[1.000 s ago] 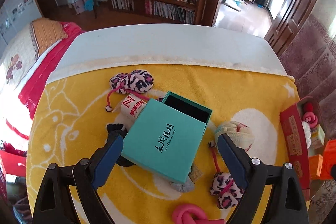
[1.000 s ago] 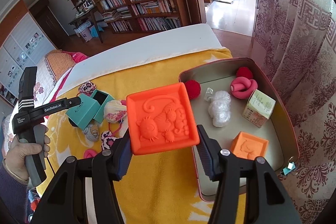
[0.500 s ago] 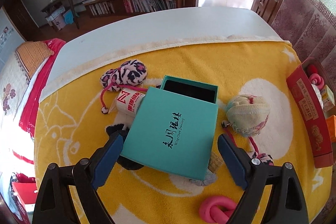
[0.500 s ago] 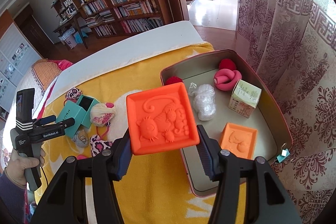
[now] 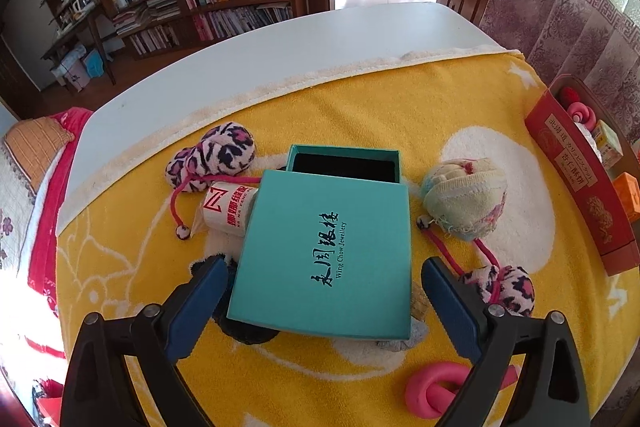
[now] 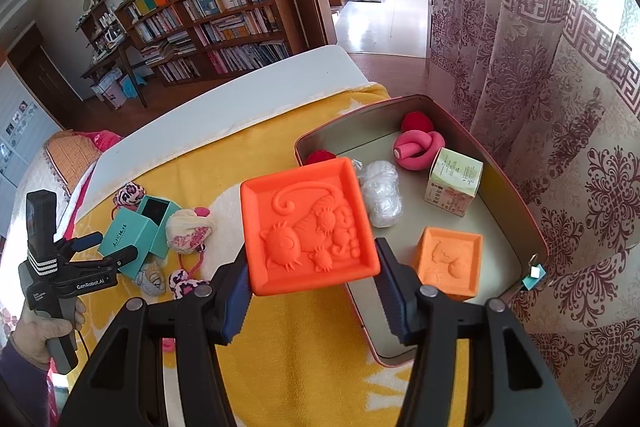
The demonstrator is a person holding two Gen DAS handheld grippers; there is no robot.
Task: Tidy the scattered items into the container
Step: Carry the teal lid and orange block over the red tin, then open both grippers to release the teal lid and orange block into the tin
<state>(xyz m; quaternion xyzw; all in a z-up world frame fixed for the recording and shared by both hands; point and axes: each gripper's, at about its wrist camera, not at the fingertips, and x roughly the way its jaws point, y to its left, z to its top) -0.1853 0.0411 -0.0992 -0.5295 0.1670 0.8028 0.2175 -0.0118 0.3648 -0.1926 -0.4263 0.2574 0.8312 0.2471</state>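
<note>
Right tongs (image 6: pixel 312 291) clamp the orange block (image 6: pixel 310 225) beside the tin (image 6: pixel 516 195); releasing early drops it outside. Left tongs (image 5: pixel 322 295) gape around the teal lid (image 5: pixel 326 253), which could slide.

Left gripper (image 5: pixel 322 301): jaws spread wide, blue pads facing inward, nothing clamped between them; tilted downward. Seen from right wrist view, left gripper (image 6: pixel 110 247) held by bare left hand (image 6: pixel 52 325) wrapped round grey handle, dark sleeve at wrist. Right gripper (image 6: pixel 312 279): jaws closed in on orange block (image 6: pixel 310 227), pads pressing both sides, block raised.
</note>
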